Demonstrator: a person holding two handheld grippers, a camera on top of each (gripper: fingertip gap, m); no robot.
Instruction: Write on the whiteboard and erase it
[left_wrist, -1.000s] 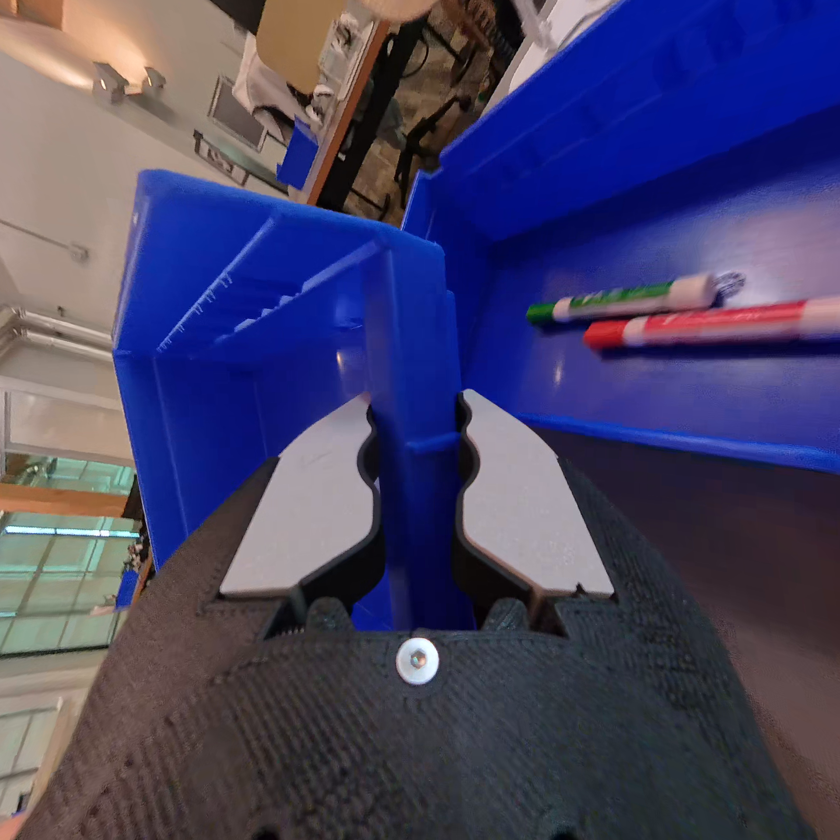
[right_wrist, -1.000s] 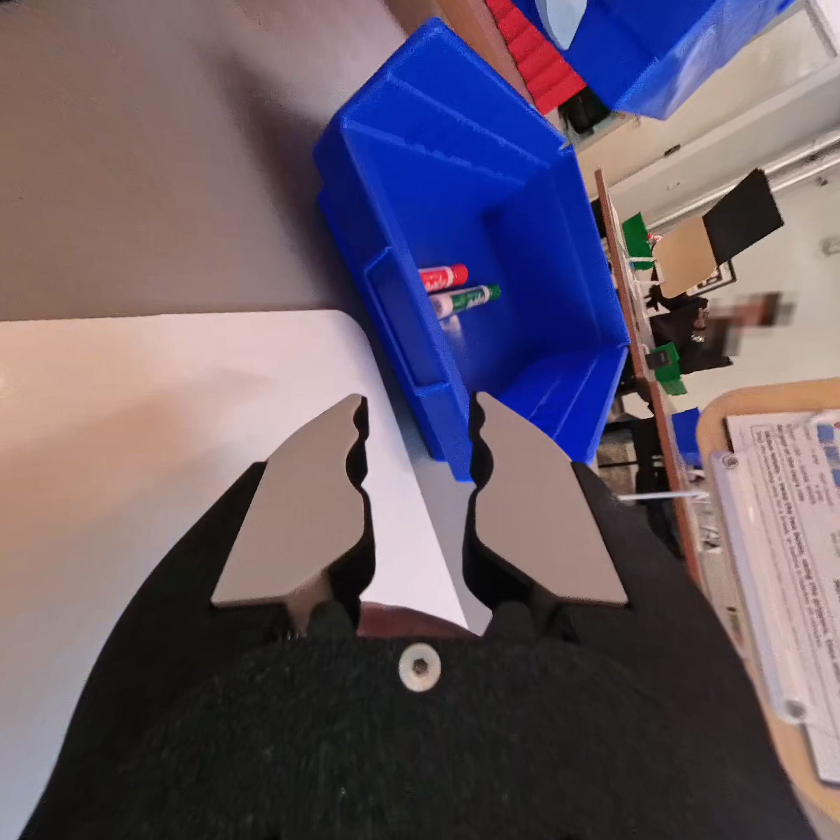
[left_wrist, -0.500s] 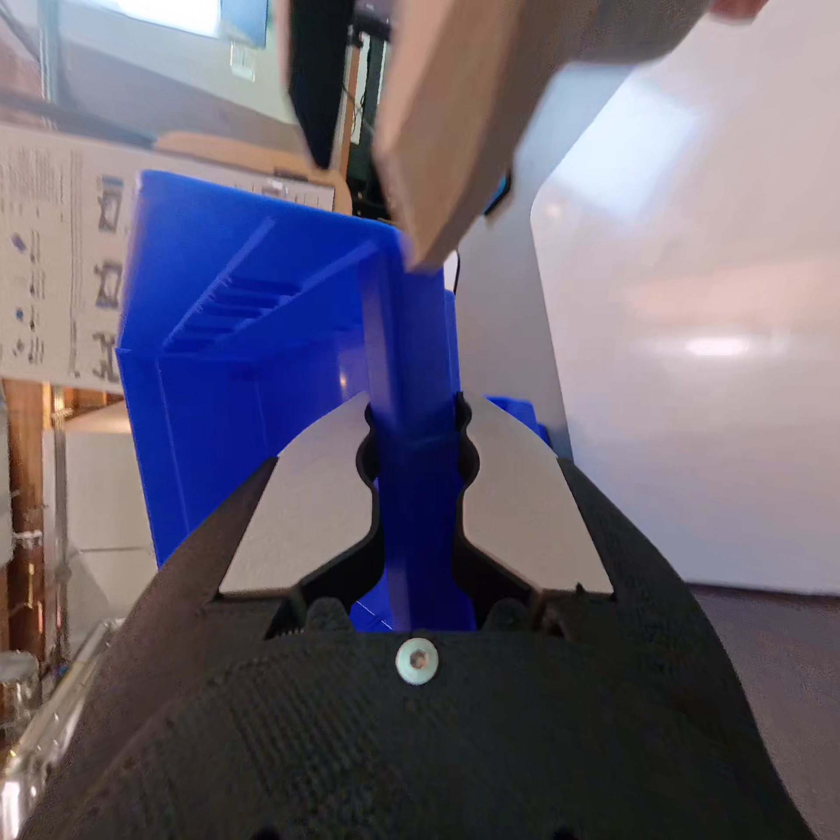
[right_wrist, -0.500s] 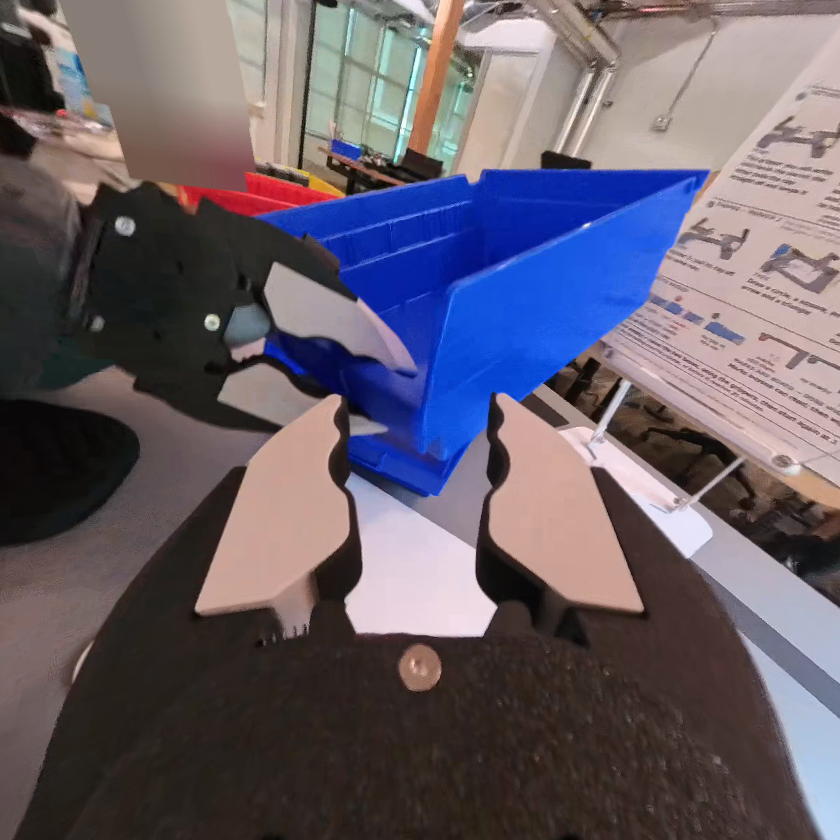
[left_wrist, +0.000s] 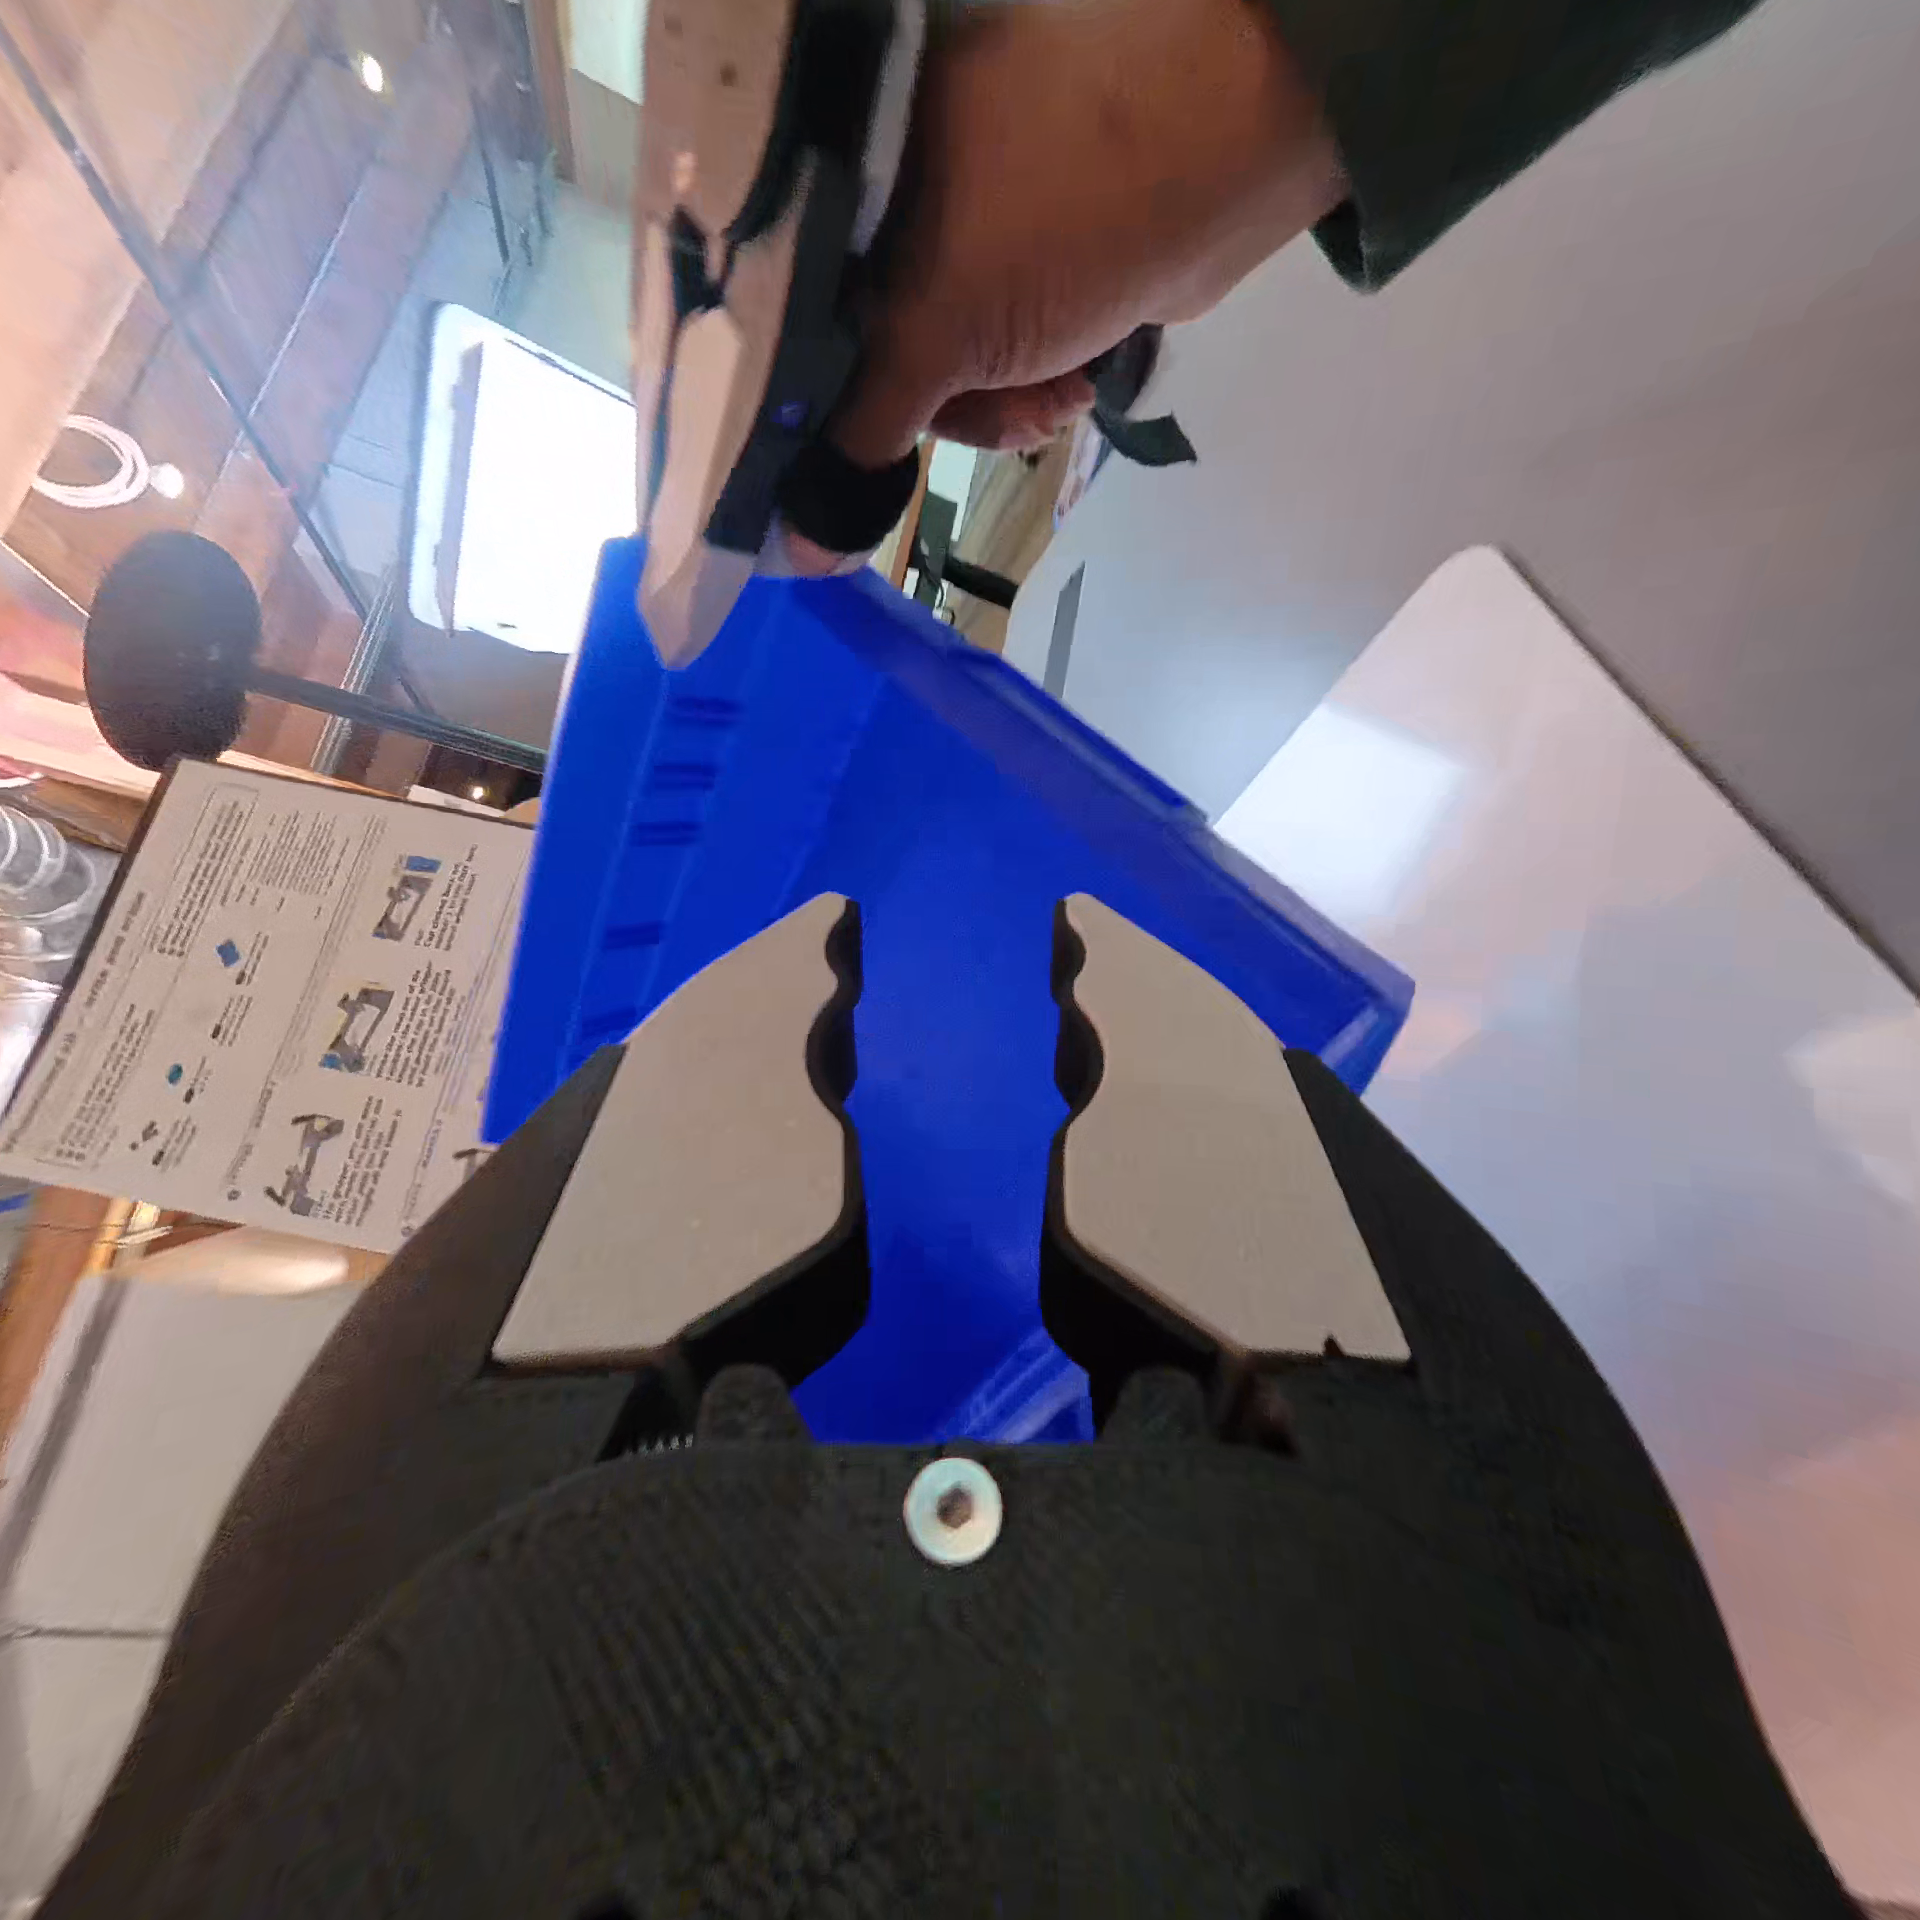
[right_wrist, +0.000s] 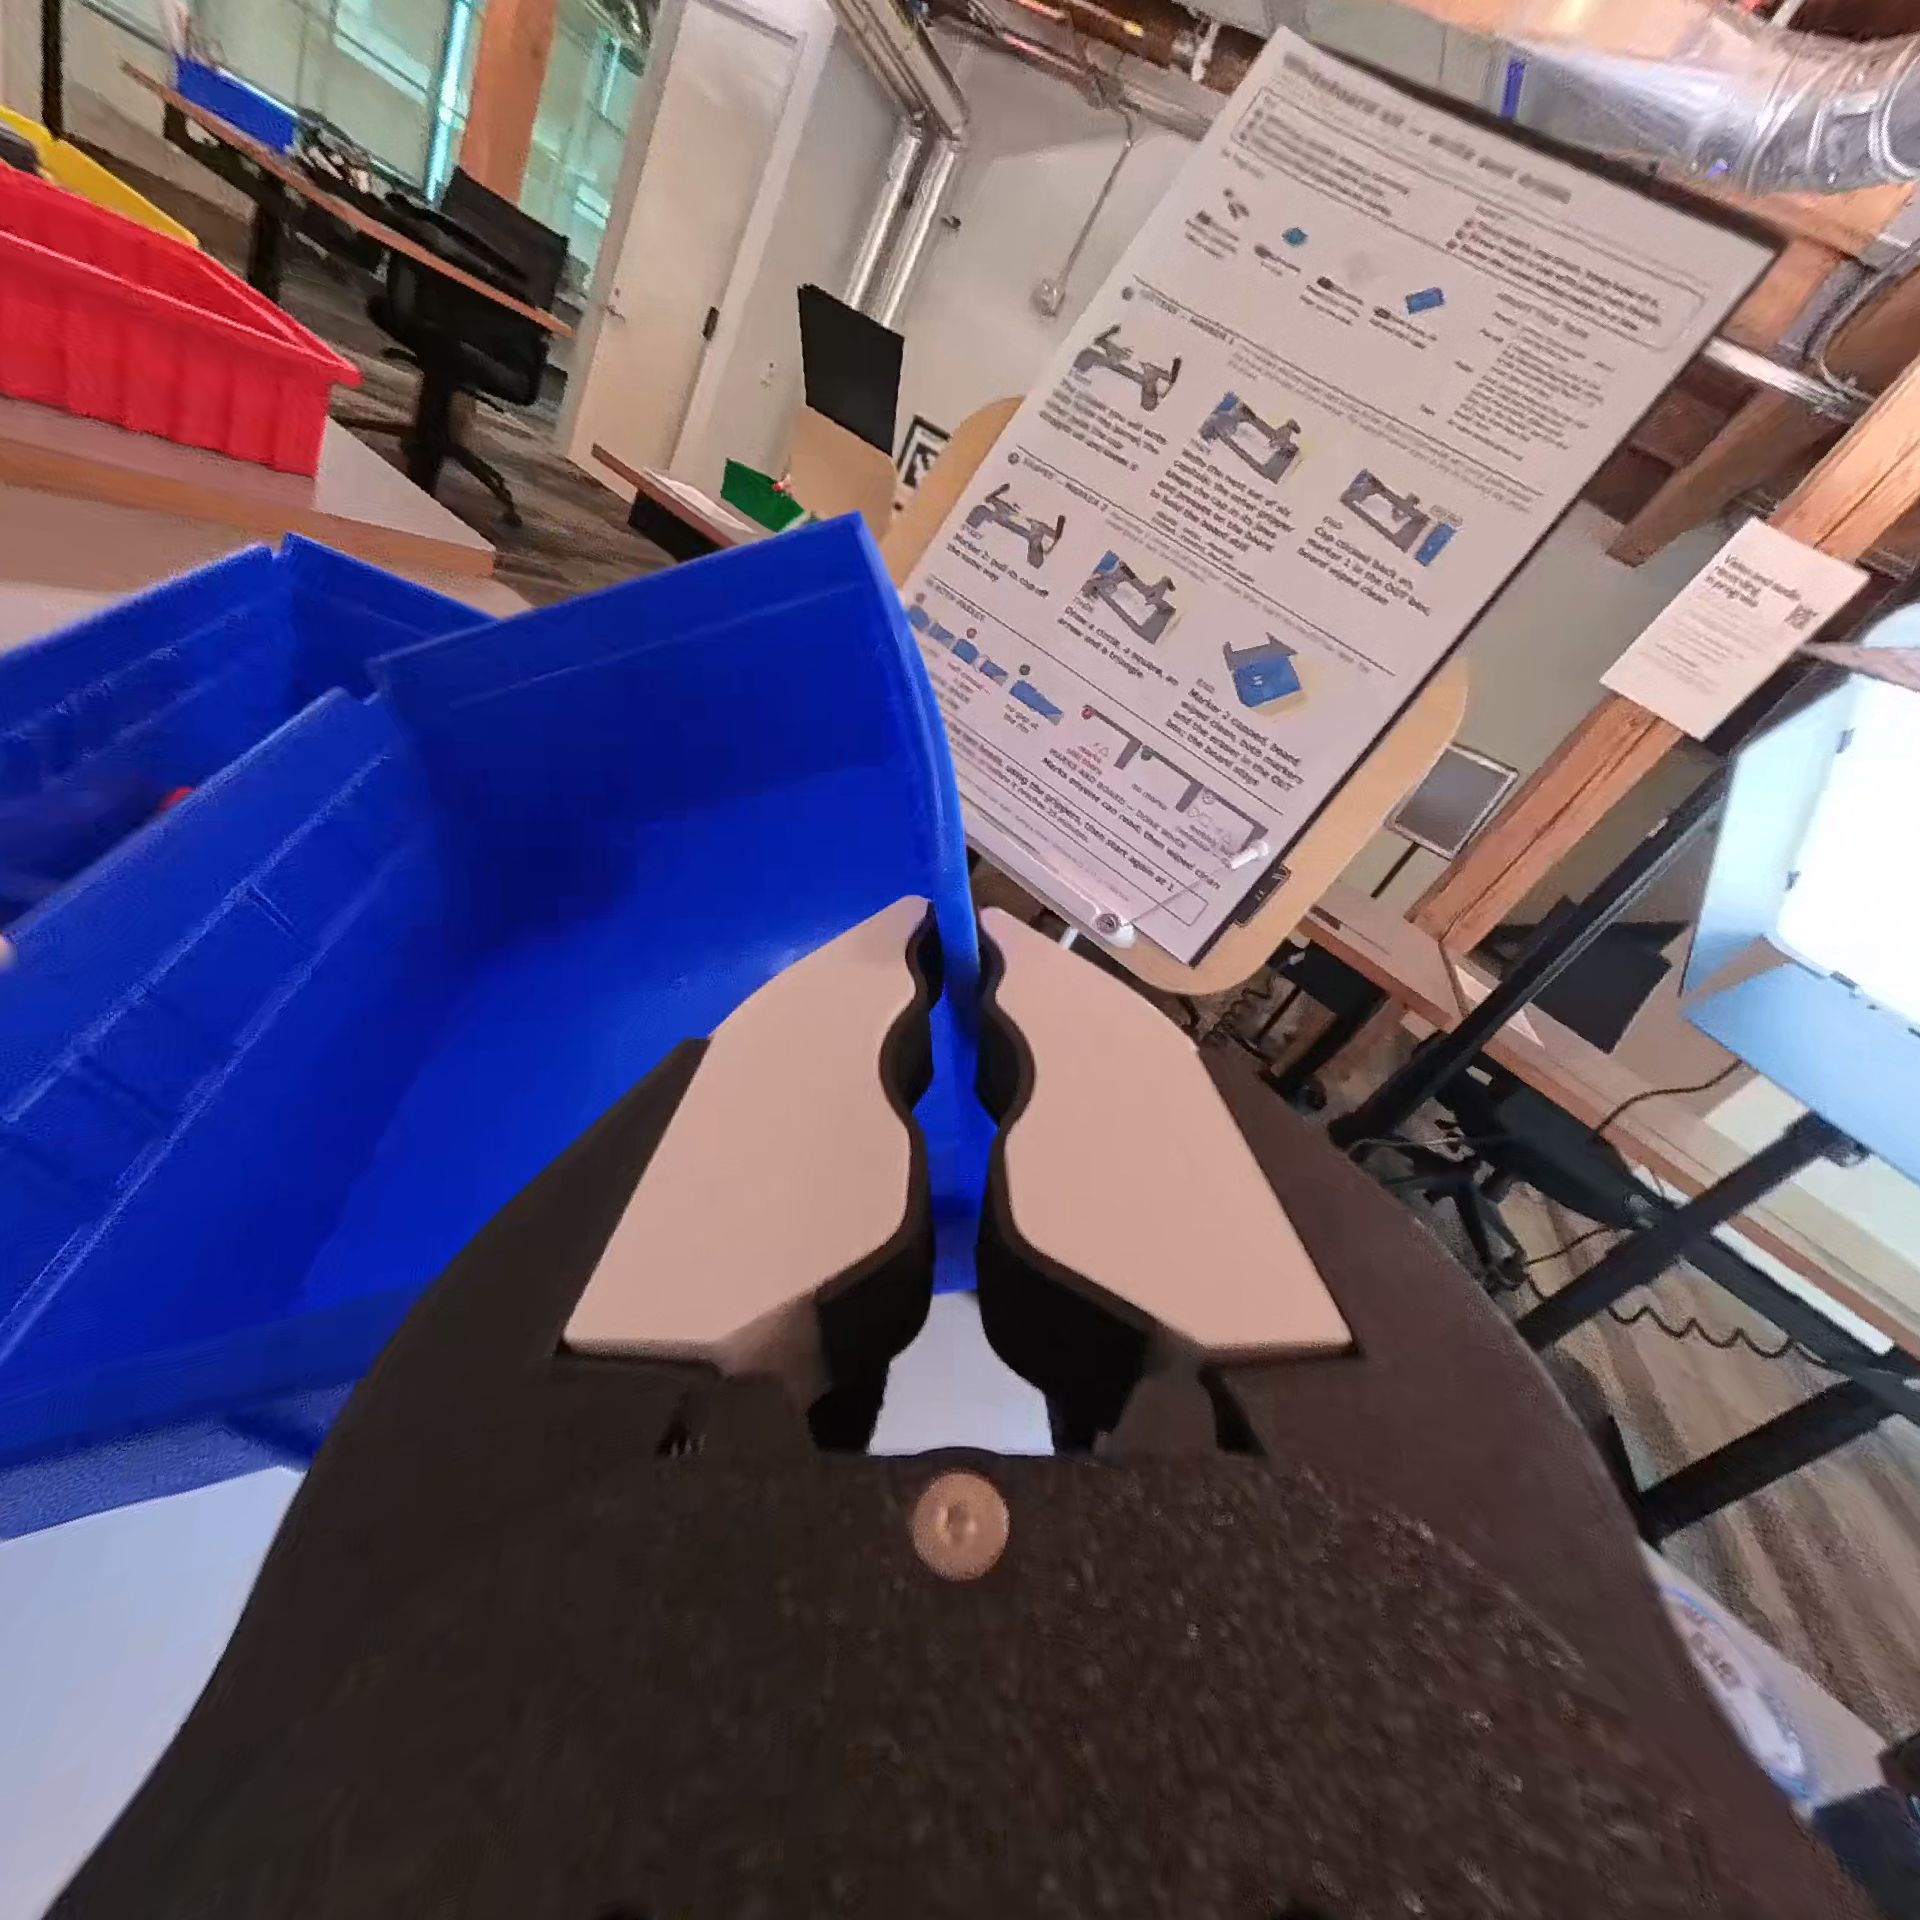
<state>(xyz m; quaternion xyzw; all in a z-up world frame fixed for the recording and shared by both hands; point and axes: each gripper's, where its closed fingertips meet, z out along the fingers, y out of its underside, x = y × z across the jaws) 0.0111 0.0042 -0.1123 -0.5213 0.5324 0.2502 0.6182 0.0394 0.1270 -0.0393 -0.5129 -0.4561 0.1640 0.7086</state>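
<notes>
Released since half a second ago, the left gripper now shows its jaws spread, the blue bin lying between them with pads clear of it. That bin sits tilted over the whiteboard, which lies flat on the grey surface. Its thin side wall is pinched by the right gripper, jaws pressed on the plastic. A hand grips that tool from above. Beyond stand an instruction sheet and a red bin.

White whiteboard lies flat (blank), blue bin touching.
</notes>
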